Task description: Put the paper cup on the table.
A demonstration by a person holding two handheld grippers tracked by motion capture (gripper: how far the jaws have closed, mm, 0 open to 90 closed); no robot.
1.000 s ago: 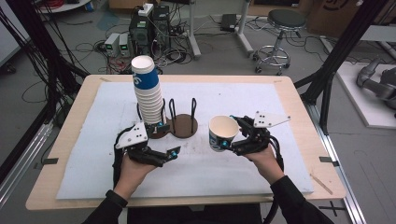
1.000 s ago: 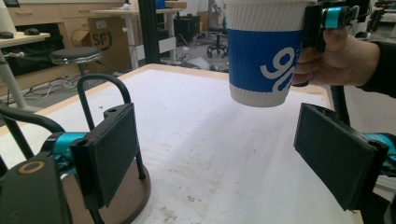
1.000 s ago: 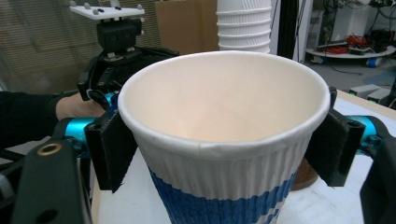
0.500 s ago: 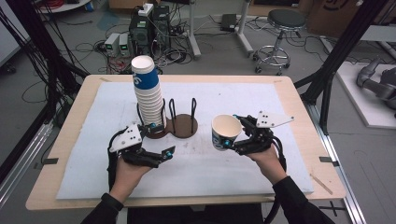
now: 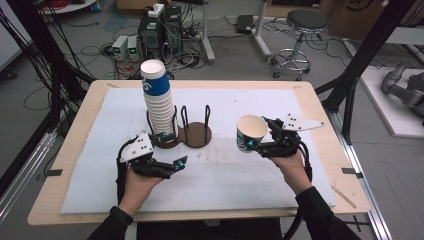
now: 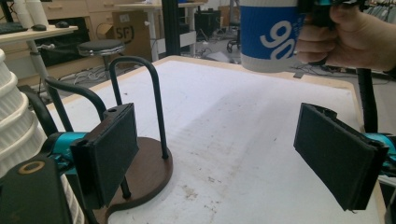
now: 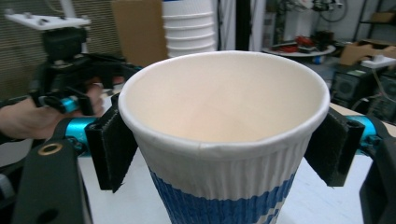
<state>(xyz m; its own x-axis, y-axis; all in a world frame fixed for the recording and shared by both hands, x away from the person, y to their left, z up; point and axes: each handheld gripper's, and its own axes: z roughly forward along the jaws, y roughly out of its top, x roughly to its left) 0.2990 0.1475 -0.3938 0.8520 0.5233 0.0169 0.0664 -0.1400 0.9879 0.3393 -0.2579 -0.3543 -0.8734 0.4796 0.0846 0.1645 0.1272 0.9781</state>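
Over the right half of the white mat (image 5: 250,170), a single paper cup (image 5: 251,133) is being held upright and clear of the table by the right gripper (image 5: 256,144). In the right gripper view the black pads (image 7: 111,148) are pressed against the ribbed wall on both sides just under the rim of the cup (image 7: 224,140), so it's clamped, not resting on anything.

The left gripper (image 5: 176,164) is parked low near the front of the mat, jaws spread wide with nothing between them; that's pretty obvious in the left gripper view, where bare mat can be seen between the two pads (image 6: 109,151).

The tall stack of cups (image 5: 159,102) is seated in one wire holder, and the empty holder (image 5: 196,134) sits just beside it, touching or nearly so.

What could go sideways, judged from here:
- The cup is thin paper and gripped high, so too much squeeze could oval the rim and make it hard to nest or seat.
- If it's meant for the empty holder, the wire loops could be clipped by the cup's base and the holder knocked.
- The stack looks tall and slightly leaning, so a bump from either gripper could topple it.
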